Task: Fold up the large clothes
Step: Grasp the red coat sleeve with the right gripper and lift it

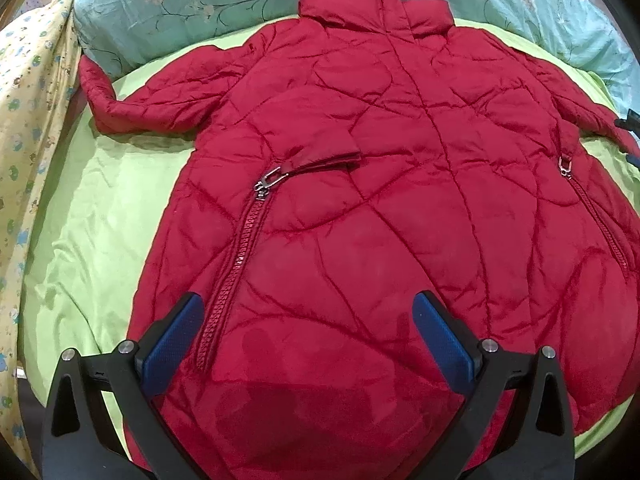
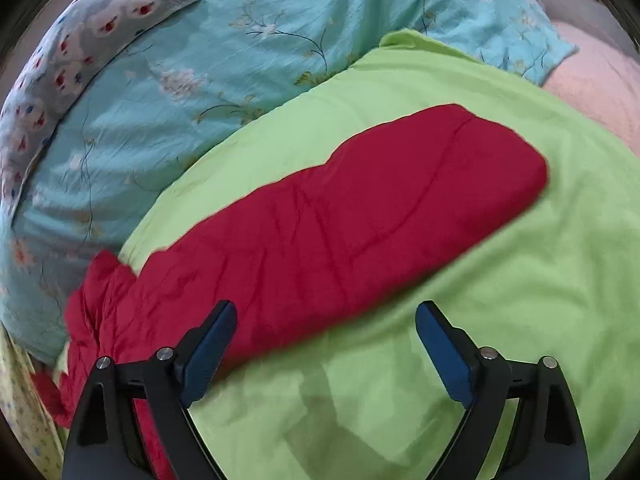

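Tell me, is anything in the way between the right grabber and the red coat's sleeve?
Nothing visible is. The right gripper is open just above the sleeve of the red coat, which lies flat on the green sheet.

Red quilted puffer coat point(image 1: 380, 184): spread flat, collar at 12 o'clock, sleeves out toward 9 and 3.

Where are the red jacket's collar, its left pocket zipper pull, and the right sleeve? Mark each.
collar point(image 1: 376, 14): left wrist view, middle of the upright neckband.
zipper pull point(image 1: 272, 180): left wrist view, metal tab.
right sleeve point(image 2: 400, 188): right wrist view, mid-sleeve padding.
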The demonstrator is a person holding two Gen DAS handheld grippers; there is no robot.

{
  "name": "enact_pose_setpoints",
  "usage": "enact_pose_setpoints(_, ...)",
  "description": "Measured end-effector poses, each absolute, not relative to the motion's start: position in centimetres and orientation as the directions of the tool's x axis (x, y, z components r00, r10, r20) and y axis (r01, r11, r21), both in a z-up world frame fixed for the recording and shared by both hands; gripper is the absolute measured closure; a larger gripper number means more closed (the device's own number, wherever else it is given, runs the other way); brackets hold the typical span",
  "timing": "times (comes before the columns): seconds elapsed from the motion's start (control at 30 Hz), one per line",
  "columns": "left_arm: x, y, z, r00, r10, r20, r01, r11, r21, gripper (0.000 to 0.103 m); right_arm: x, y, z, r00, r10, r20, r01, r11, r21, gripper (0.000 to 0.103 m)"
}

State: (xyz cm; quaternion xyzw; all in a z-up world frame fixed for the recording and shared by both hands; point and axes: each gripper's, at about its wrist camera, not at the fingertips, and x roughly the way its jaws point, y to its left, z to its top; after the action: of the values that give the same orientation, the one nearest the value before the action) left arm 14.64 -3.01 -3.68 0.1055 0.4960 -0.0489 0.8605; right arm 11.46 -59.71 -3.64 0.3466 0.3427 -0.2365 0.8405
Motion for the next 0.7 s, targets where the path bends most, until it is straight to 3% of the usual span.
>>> enact_pose_setpoints(0.27, 15.9, -2.7, -4.6, 0.481, 0.037, -0.876, 0.167, 0.977, 0.133, 0.0, 11.4, -62.7, -4.1, 0.682, -0.191, -0.706, 0.668, 0.556, 0.495, 0.048)
enact_pose_setpoints(0.43, 16.1, -3.0, -4.7, 0.483, 0.03, -0.875, 0.176, 0.976, 0.13, 0.0, 12.3, -62.5, -2.8, 0.715, -0.205, -0.669, 0.636, 0.589, 0.498, 0.081)
enact_pose_setpoints(0.53, 16.3, -3.0, -4.8, 0.484, 0.017, -0.875, 0.176, 0.978, 0.116, 0.0, 12.7, -60.5, -0.8, 0.762, -0.187, -0.62, 0.57, 0.648, 0.505, 0.089)
enact_pose_setpoints(0.7, 16.3, -2.6, -4.9, 0.487, 0.0, -0.873, 0.172, 0.98, 0.096, 0.0, 14.9, -54.6, 2.7, 0.809, -0.107, -0.578, 0.414, 0.801, 0.432, 0.092)
